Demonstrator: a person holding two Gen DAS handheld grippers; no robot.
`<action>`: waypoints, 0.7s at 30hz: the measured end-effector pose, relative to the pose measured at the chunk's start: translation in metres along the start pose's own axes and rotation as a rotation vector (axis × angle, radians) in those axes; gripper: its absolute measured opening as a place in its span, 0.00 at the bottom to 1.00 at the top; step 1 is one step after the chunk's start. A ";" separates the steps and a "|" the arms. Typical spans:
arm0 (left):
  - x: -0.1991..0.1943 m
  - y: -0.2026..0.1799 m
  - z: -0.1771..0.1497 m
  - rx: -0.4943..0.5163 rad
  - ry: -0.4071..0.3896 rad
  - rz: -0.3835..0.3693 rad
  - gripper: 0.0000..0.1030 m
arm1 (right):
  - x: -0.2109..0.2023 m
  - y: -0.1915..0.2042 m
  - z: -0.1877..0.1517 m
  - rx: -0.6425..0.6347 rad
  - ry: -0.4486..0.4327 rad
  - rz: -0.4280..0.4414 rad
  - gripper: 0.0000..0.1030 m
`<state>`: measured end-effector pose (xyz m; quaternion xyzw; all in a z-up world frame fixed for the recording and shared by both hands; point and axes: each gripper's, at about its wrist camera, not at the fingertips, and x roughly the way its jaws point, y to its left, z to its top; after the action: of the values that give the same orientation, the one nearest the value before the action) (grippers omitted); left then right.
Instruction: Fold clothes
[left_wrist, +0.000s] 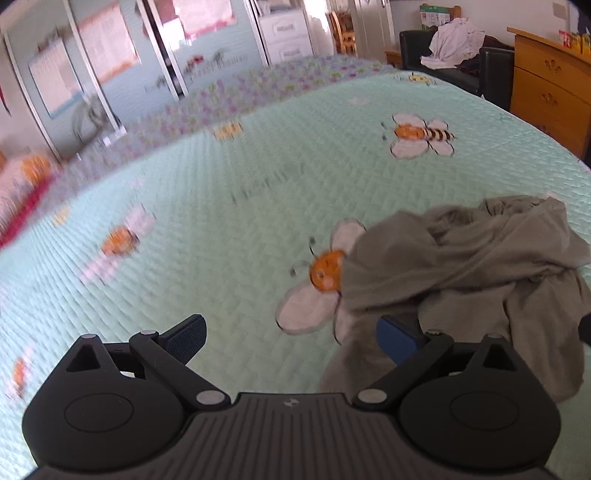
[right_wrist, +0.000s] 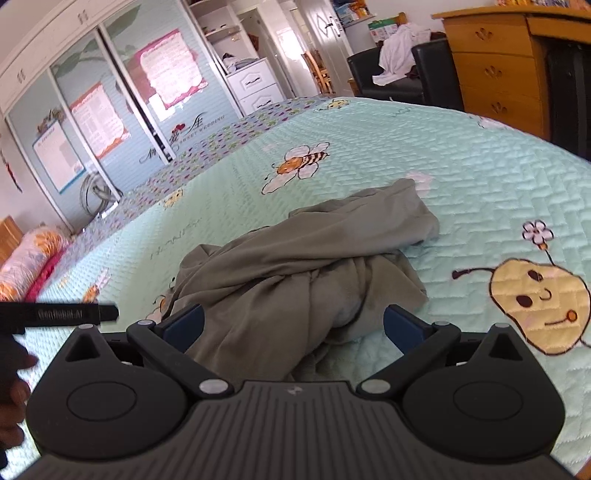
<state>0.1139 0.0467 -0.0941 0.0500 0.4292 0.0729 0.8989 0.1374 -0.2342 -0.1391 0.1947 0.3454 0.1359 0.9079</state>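
Grey garment (right_wrist: 295, 266) crumpled; left claw (left_wrist: 291, 336), right claw (right_wrist: 293, 325) wide, gripping nothing.

The left hand-held gripper (left_wrist: 291, 334), jaws wide apart, hovers beside a crumpled grey garment (left_wrist: 480, 266) on the bee-patterned bedspread (left_wrist: 221, 206)

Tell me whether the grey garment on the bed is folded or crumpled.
Crumpled: the grey garment lies in a bunched, twisted heap on the quilt, no flat folded edges.
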 end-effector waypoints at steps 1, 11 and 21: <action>0.004 0.004 -0.001 -0.025 0.018 -0.049 0.85 | 0.001 -0.001 0.000 0.013 0.001 0.009 0.99; 0.002 0.001 -0.003 -0.030 -0.035 -0.097 0.84 | 0.002 0.006 -0.001 -0.023 -0.003 0.035 0.99; 0.003 -0.008 -0.012 0.001 0.100 -0.076 0.85 | 0.010 0.029 0.005 -0.138 0.134 -0.080 0.99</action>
<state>0.1070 0.0396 -0.1058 0.0304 0.4750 0.0412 0.8785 0.1443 -0.2062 -0.1284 0.1081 0.4026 0.1355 0.8988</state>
